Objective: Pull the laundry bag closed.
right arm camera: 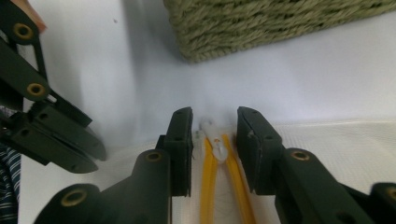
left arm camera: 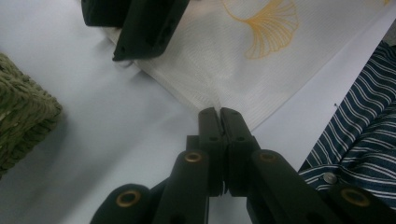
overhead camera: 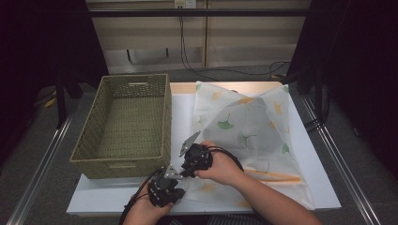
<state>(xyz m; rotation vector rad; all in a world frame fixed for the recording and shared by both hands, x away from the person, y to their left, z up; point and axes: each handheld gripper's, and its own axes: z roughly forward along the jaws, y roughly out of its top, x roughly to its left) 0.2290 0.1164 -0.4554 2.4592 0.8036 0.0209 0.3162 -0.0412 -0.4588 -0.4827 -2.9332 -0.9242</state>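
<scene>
A white mesh bag (overhead camera: 244, 126) printed with ginkgo leaves lies flat on the white tabletop (overhead camera: 324, 192), a yellow zipper (overhead camera: 277, 176) running along its near edge. My left gripper (overhead camera: 172, 178) is shut on the bag's near left edge (left arm camera: 243, 60), the jaws (left arm camera: 219, 111) pinched together on the fabric. My right gripper (overhead camera: 185, 166) sits just beside it, open. In the right gripper view, the white zipper pull (right arm camera: 215, 135) at the end of the yellow zipper (right arm camera: 208, 186) lies between its pads (right arm camera: 215, 116), which stand clear of it.
An olive woven basket (overhead camera: 119, 166) stands left of the bag, its corner close to both grippers (right arm camera: 261, 23). A striped shirt (left arm camera: 359, 140) is at the table's near edge. Cables hang at the far wall.
</scene>
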